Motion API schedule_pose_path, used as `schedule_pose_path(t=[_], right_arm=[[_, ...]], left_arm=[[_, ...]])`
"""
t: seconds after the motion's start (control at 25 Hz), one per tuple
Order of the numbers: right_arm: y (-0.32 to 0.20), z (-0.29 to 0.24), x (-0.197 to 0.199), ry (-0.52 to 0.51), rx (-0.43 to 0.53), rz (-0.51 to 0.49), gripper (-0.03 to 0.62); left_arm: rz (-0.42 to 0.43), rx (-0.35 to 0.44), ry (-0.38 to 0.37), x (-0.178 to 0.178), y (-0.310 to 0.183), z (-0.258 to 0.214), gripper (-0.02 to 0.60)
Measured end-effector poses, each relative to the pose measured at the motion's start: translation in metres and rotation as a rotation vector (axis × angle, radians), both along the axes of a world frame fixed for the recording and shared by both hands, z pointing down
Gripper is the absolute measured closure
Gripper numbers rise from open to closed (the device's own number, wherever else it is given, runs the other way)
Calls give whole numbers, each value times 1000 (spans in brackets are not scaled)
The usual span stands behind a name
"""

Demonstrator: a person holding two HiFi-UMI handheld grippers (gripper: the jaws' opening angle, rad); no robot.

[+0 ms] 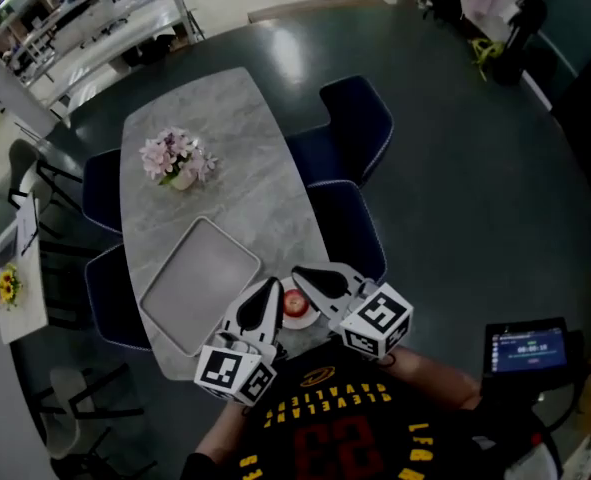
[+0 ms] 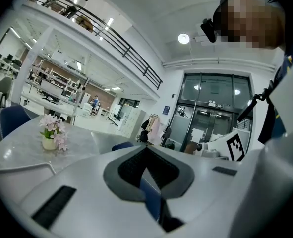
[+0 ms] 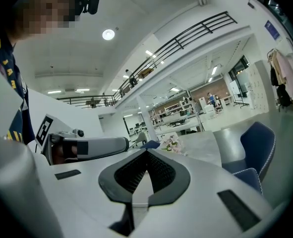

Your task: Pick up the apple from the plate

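Closest to the head camera are the two claws, held low over the near end of the desk. The left claw and right claw both have their jaws drawn together at the tips, with nothing held between them.

Around the desk I count four dark blue chairs. On it lies one bare grey tray, and beyond that stands one pot of pink flowers. One small white plate sits at the near edge and carries the one red apple.

The apple lies between the two claws, just right of the left one and just left of the right one, and touches neither. It is round, so no axis governs the approach. Neither claw looks clearly nearer. Both gripper views look out level across the room and miss the apple, so whichever claw goes would likely have to open and tip down towards it.
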State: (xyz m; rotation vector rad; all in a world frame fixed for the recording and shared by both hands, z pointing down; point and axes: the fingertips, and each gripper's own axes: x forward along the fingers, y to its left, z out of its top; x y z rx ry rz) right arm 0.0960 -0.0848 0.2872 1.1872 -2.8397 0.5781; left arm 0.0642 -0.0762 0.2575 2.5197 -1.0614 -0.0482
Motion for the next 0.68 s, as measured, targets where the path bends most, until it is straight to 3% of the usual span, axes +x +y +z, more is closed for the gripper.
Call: schedule_pose_path(t=[0.32, 0.68], right_arm=[[-3, -25, 1, 62, 152, 14, 588], [-16, -27, 3, 61, 213, 36, 588]], left_arm=[[-23, 99, -22, -10, -1, -12, 581], [-30, 173, -61, -13, -15, -9, 581]])
